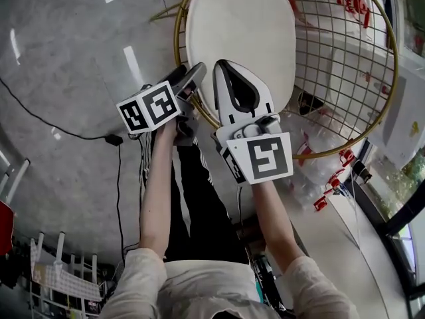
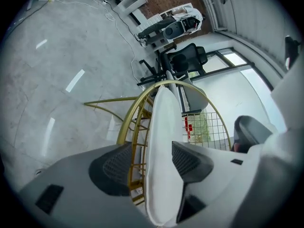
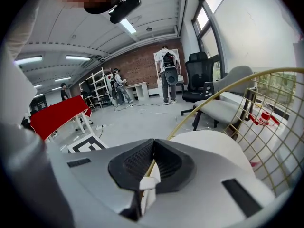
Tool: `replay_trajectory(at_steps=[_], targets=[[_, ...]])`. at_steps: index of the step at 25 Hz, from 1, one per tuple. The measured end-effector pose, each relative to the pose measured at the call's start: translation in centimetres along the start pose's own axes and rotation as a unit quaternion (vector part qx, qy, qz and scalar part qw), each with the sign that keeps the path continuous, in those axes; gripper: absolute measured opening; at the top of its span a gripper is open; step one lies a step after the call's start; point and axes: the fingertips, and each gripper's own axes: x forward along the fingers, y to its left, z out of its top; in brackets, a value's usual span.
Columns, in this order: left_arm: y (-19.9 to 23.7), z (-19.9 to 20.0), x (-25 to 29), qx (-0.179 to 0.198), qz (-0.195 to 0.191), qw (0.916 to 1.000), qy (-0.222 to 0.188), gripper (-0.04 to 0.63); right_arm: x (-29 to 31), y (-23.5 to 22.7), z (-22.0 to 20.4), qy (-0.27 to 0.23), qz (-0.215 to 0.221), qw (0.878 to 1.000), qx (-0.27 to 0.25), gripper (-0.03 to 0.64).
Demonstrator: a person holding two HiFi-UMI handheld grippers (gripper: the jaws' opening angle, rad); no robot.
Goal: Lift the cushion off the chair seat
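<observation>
Black ribbed fingers of the left gripper (image 2: 154, 164) stand wide apart, straddling the near-left edge of the white cushion (image 1: 242, 32) and the gold rim (image 1: 178, 42) without closing on either. The fingers of the right gripper (image 3: 152, 163) are drawn together at their tips over the cushion's near end, with only a sliver of rim and white fabric showing through the gap. The oval cushion lies flat on the seat of the wire chair (image 1: 339, 65), its long axis running from the near rim away from the person; its near end is hidden under the right gripper, and whether those fingers pinch any fabric is hard to make out.
</observation>
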Motion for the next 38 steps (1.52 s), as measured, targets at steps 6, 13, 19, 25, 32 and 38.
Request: replay_trajectory(at_steps=[6,13,19,25,32,38], targets=[[-0.7,-0.5,1.6,-0.009,-0.035,0.9992,0.016,0.253,0.5,1.0,-1.5,0.011,0.015,1.000,-0.001,0.017],[-2.0,-1.0,3.1,0.002,-0.075,0.9960,0.049,0.251,0.9,1.7,-2.1,0.014,0.025,1.000,0.009,0.017],[-3.0,-1.7,3.8,0.015,-0.106,0.9908,0.083,0.250,0.7,1.9,-2.1,0.010,0.033,0.999,0.017,0.017],[-4.5,-3.0,4.7,0.026,-0.160,0.9748,0.153,0.250,0.4,1.4,-2.4,0.008,0.030,0.999,0.029,0.017],[-4.2,-3.6,6.5,-0.016,-0.174,0.9686,0.177,0.190,0.4,1.3,-2.8,0.008,0.029,0.999,0.037,0.017],[-3.6,-3.8,6.8,0.011,-0.145,0.9727,0.180,0.105,0.6,1.2,-2.6,0.005,0.032,0.999,0.040,0.017]])
